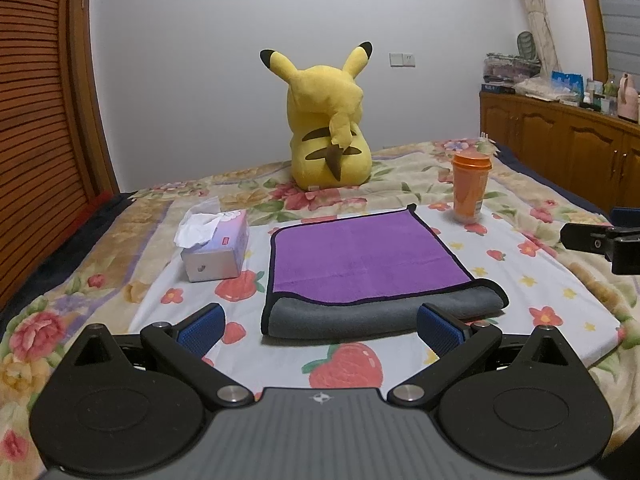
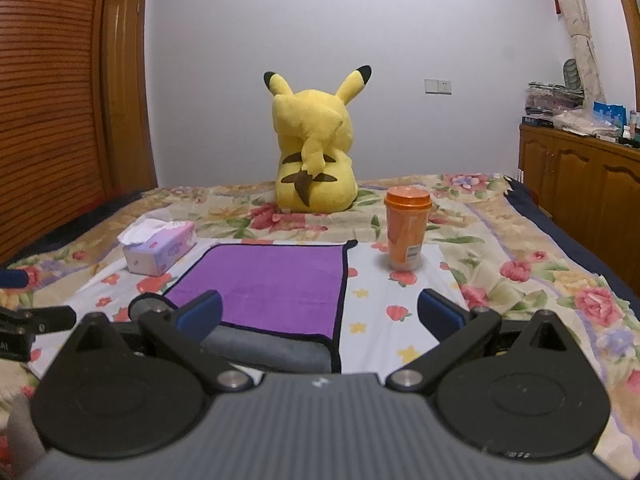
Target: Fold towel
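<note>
A purple towel [image 1: 360, 256] with black trim and a grey underside lies on the bed, folded over, its grey fold along the near edge. My left gripper [image 1: 320, 330] is open and empty, hovering just in front of that near edge, its fingers straddling it. In the right wrist view the towel [image 2: 272, 280] lies ahead to the left. My right gripper [image 2: 318, 314] is open and empty above the towel's near right corner. The right gripper also shows at the left wrist view's right edge [image 1: 596, 240], and the left gripper at the right wrist view's left edge [image 2: 36, 318].
A tissue box [image 1: 216, 248] stands left of the towel and an orange cup [image 1: 470, 186] stands to its far right. A yellow Pikachu plush [image 1: 328, 128] sits behind. The flowered bedspread [image 1: 540, 280] covers the bed. Wooden cabinets [image 1: 560, 140] line the right wall.
</note>
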`<state>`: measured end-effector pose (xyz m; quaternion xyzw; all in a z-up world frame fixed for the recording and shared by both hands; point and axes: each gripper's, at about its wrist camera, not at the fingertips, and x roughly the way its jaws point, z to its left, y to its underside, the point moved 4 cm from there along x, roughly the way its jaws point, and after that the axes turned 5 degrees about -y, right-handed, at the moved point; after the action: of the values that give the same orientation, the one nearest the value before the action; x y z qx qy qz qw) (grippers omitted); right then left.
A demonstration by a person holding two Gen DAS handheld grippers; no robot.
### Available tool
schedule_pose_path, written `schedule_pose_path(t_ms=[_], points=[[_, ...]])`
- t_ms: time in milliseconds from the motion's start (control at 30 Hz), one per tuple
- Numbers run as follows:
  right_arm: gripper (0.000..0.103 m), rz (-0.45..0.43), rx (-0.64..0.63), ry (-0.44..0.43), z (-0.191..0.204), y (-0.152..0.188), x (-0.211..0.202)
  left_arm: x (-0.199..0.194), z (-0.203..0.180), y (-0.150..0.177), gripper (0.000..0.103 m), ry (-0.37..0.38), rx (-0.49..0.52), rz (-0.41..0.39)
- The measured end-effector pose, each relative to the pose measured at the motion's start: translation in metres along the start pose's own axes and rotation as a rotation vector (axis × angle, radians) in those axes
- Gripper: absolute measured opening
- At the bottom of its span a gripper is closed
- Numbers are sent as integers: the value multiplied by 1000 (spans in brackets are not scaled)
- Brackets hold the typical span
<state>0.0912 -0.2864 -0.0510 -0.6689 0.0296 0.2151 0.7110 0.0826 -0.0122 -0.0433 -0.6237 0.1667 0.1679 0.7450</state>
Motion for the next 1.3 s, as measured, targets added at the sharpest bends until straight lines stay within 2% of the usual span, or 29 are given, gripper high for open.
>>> schedule_pose_path(t_ms=[1000,1300], points=[[103,144,-60,-43,4,7,72,75,14,-16,103,83,-34,76],[103,197,-87,-79,9,12,94,102,29,-16,96,87,-73,117]])
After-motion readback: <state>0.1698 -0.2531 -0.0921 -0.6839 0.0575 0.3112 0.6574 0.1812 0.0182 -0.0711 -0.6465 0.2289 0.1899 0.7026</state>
